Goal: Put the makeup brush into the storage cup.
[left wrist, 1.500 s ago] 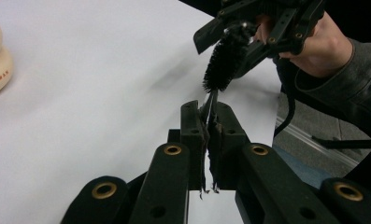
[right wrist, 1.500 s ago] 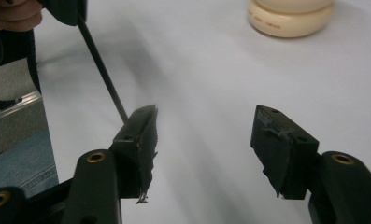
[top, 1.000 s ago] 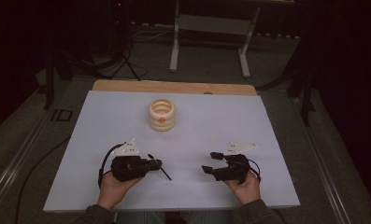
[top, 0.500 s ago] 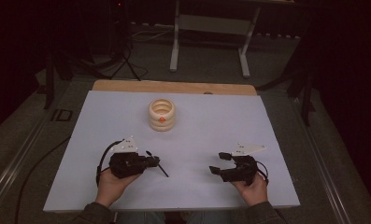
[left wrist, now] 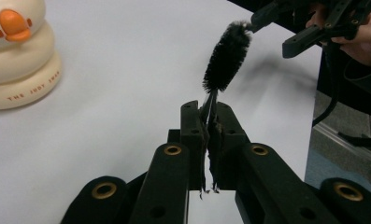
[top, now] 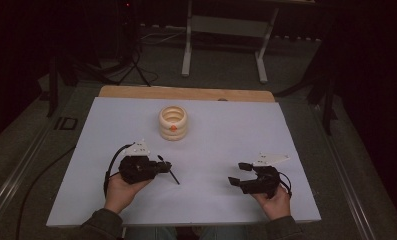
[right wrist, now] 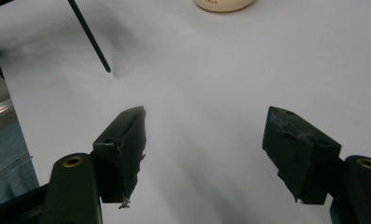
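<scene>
Left gripper (left wrist: 210, 122): jaws clamped on brush (left wrist: 226, 57) wire, centre frame. Right gripper (right wrist: 204, 154): jaws spread wide, empty, just opening. Risk: thin wire twisting, slipping loose from narrow grip.

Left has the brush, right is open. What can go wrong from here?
1. Left gripper pinches the brush by its thin wire end, so it may pivot or slip.
2. The cup stands unheld; pushing the brush in could tip it.
3. Right gripper is empty and far from the cup.
</scene>
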Demonstrator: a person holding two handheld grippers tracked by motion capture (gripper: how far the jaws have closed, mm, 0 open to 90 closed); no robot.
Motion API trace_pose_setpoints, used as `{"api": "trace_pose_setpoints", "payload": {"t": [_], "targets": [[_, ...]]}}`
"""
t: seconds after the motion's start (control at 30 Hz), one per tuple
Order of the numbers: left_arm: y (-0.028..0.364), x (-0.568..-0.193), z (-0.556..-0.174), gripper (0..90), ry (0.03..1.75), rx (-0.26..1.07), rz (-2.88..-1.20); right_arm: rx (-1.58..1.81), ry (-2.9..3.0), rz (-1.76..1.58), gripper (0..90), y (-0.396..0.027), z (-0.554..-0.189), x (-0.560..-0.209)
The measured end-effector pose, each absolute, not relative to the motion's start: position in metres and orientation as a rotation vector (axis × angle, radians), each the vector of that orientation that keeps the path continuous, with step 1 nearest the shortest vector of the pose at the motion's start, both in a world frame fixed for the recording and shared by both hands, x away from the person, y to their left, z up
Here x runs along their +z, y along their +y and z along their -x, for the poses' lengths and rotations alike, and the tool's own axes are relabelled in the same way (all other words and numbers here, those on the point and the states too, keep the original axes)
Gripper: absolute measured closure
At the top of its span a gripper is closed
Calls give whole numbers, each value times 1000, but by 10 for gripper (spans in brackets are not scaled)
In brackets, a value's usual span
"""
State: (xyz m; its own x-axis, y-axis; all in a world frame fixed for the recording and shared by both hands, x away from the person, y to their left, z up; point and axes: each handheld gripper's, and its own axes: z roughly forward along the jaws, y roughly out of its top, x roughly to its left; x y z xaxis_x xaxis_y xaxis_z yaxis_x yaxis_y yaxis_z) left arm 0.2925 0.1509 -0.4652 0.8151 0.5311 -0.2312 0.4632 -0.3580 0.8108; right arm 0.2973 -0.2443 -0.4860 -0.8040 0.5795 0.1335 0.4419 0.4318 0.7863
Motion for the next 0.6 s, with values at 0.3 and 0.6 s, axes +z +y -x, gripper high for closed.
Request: {"api": "trace_pose_setpoints", "payload": {"t": [0.3,0.6], "targets": [[150,-456,-302,858,742,96,-2032,1310,2528,-905,283,-244,-299,-487],[148,-446,-313,858,748,110,-2048,1306,2528,-908,275,-245,-301,-487]]}}
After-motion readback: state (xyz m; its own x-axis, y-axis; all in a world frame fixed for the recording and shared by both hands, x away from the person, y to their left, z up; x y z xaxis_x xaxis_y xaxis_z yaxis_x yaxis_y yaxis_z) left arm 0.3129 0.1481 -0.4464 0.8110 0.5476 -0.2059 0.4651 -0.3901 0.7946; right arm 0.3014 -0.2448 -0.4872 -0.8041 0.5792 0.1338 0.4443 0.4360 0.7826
